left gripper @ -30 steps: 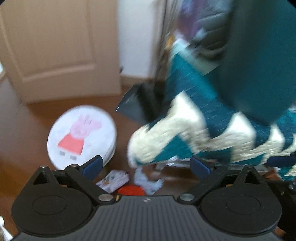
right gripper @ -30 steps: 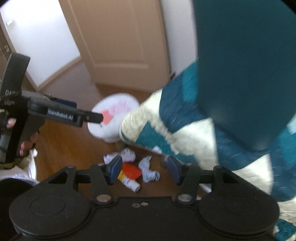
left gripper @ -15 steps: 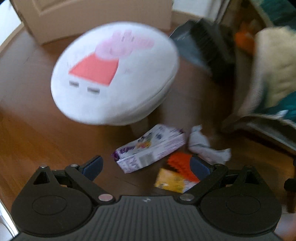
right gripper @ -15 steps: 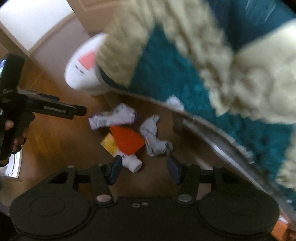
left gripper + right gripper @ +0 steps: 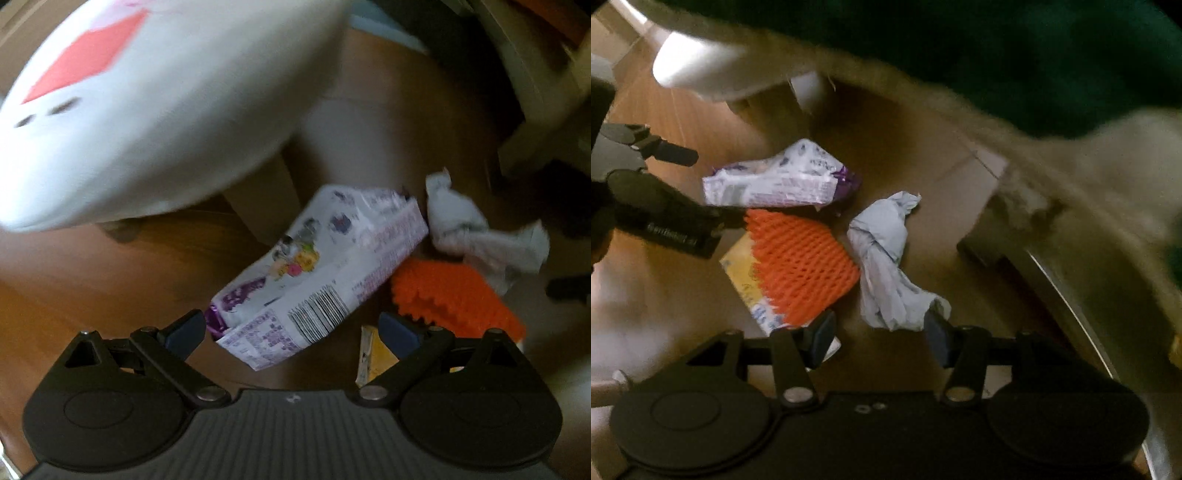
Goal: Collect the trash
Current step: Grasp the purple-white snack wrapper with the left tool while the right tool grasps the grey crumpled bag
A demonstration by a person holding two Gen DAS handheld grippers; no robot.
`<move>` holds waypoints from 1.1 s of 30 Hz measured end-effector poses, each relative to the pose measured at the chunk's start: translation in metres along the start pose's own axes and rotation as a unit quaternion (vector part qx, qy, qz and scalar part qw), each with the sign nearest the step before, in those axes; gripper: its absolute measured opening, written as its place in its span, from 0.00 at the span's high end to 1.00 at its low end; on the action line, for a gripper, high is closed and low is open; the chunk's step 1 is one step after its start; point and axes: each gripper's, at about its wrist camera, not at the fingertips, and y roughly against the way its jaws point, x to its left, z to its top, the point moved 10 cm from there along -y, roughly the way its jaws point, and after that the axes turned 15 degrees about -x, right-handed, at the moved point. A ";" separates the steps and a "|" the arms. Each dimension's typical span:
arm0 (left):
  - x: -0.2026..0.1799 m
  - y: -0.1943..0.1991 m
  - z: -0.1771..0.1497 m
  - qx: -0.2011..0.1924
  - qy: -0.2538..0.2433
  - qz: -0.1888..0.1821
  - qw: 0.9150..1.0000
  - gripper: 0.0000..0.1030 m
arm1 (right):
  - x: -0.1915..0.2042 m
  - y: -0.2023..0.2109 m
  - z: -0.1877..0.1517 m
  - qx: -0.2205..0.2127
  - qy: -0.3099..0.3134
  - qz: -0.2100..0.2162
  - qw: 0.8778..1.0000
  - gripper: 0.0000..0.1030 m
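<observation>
Trash lies in a small pile on the wooden floor: a white and purple wrapper (image 5: 317,284) (image 5: 779,177), an orange foam net (image 5: 450,295) (image 5: 798,266), a yellow packet (image 5: 373,358) (image 5: 746,277) under the net, and a crumpled grey-white tissue (image 5: 480,232) (image 5: 886,266). My left gripper (image 5: 291,328) is open, with the near end of the wrapper between its fingers. My right gripper (image 5: 879,338) is open just short of the tissue's near end. The left gripper also shows in the right wrist view (image 5: 665,218), beside the wrapper.
A round white stool with a pink cartoon pig (image 5: 147,110) stands just behind the trash. A teal and cream blanket (image 5: 1052,92) hangs over a metal-framed piece of furniture (image 5: 1052,280) on the right, close above the pile.
Both grippers have come down and forward toward the trash pile. The wrapper now lies between the left fingers and the tissue just ahead of the right fingers. Both stayed open.
</observation>
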 end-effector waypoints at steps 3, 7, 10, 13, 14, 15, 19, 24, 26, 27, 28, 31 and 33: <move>-0.003 -0.009 -0.004 -0.006 -0.022 0.002 1.000 0.03 | -0.001 -0.019 -0.001 0.013 0.013 -0.003 1.000 0.50; -0.005 -0.021 -0.011 0.004 -0.033 0.002 0.999 0.25 | -0.004 -0.038 -0.005 0.036 0.035 -0.015 0.999 0.50; -0.005 -0.020 -0.012 -0.005 -0.040 0.007 0.999 0.31 | -0.004 -0.045 -0.008 0.044 0.052 -0.016 0.998 0.50; -0.003 -0.019 -0.013 -0.006 -0.028 0.010 1.000 0.43 | 0.000 -0.050 -0.011 0.046 0.070 -0.012 0.996 0.71; -0.004 -0.017 -0.013 -0.009 -0.025 0.010 1.000 0.45 | 0.000 -0.051 -0.012 0.049 0.076 -0.015 0.996 0.79; -0.003 -0.016 -0.012 -0.011 -0.022 0.012 1.000 0.46 | 0.000 -0.051 -0.013 0.051 0.077 -0.018 0.996 0.79; 0.000 -0.005 -0.011 -0.008 -0.003 0.025 1.000 0.59 | 0.001 -0.043 -0.011 0.042 0.074 -0.012 0.996 0.89; 0.004 0.016 -0.010 0.002 0.028 0.028 0.999 0.89 | 0.005 -0.020 -0.003 0.023 0.074 -0.021 0.997 0.95; 0.007 0.028 -0.011 0.003 0.040 0.031 0.999 0.94 | 0.008 -0.002 0.000 0.009 0.074 -0.026 0.997 0.96; 0.008 0.036 -0.011 0.004 0.048 0.031 0.998 0.94 | 0.009 0.008 0.001 0.003 0.078 -0.028 0.997 0.96; 0.008 0.044 -0.012 0.003 0.055 0.030 0.998 0.94 | 0.011 0.019 0.002 -0.002 0.077 -0.028 0.997 0.96; 0.005 0.072 -0.014 0.000 0.067 0.031 0.997 0.95 | 0.014 0.051 0.000 -0.011 0.072 -0.029 0.997 0.96; 0.004 0.093 -0.012 -0.006 0.077 0.029 0.997 0.95 | 0.018 0.071 -0.003 -0.016 0.071 -0.030 0.997 0.96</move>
